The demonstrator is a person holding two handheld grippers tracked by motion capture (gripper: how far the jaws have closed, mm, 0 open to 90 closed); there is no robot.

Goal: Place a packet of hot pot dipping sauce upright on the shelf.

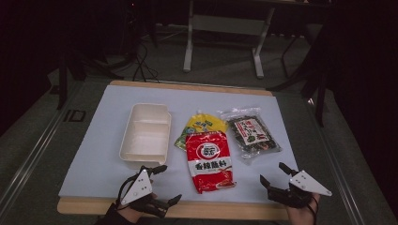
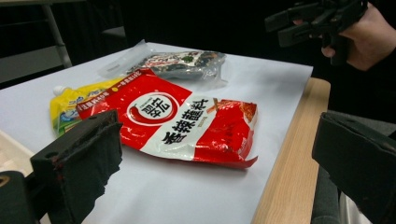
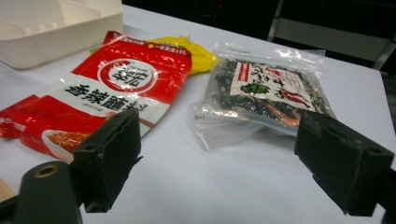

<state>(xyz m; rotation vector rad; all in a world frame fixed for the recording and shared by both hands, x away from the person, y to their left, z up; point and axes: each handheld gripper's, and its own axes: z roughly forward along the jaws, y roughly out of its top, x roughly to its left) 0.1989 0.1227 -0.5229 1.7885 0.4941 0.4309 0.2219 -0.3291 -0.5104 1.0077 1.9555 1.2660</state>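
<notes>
Setup: white paper-covered desk (image 1: 94,154) with a wooden front edge. On it, left to right: white plastic two-compartment tray (image 1: 145,134), empty; yellow squeeze pouch (image 1: 202,124) partly under the top of a red foil seasoning packet (image 1: 209,161); clear plastic bag of dark dried seaweed (image 1: 250,132) lying apart to the right.

Left tongs (image 1: 163,183): held low at the front edge of the desk, just in front of the tray's near end; jaws spread wide, nothing between them. The left gripper view looks across at the red foil seasoning packet (image 2: 180,122), which lies flat, near but untouched.

Right tongs (image 1: 277,173): at the front right of the desk, jaws spread, empty. The right gripper view has the clear seaweed bag (image 3: 261,95) framed between the jaws, a little ahead of them, with the red packet (image 3: 100,95) off to one side.

Judgement: approach stage, before any grasp. All three packets rest on the desk and the tray holds nothing, so packing looks not yet begun.

Next move, likely: the right tongs go forward and down to the near edge of the seaweed bag, or the left to the red packet's near corner. Both packets lie flat; a jaw must slip under an edge or pinch a raised seam. The slack film of the bag could slide rather than lift.
</notes>
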